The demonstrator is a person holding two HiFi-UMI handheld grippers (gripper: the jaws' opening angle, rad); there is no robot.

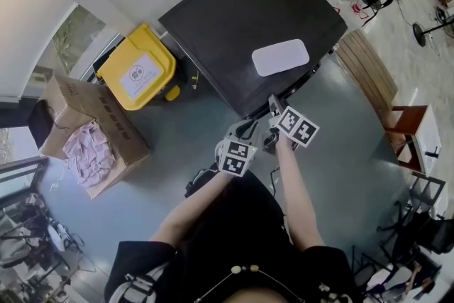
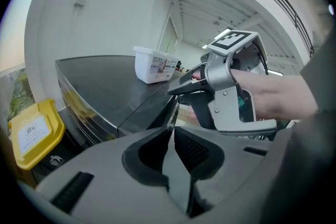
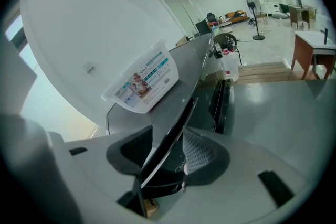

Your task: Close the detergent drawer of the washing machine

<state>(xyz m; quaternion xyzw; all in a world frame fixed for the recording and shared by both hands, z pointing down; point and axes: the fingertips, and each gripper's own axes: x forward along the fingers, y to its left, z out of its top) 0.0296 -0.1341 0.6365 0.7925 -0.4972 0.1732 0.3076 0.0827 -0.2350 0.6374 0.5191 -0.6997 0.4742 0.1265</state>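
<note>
While the left gripper (image 2: 170,131) is pinched nearly closed and empty, the right gripper (image 3: 169,135) stands released, jaws wide around the detergent drawer (image 3: 184,118) edge at the washing machine (image 1: 234,18) front.

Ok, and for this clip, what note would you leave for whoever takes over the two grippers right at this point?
Left gripper: jaws together, empty, held at the front edge of the washing machine.
Right gripper: jaws wide open, straddling a dark glossy panel edge at the machine's front, pads not pressing it.
White tub: on the machine's top.
Done: no drawer shows sticking out in the head view; whether it is fully home cannot be told.
To do: check the drawer is flush, push it in if not, then draw both grippers back.
</note>
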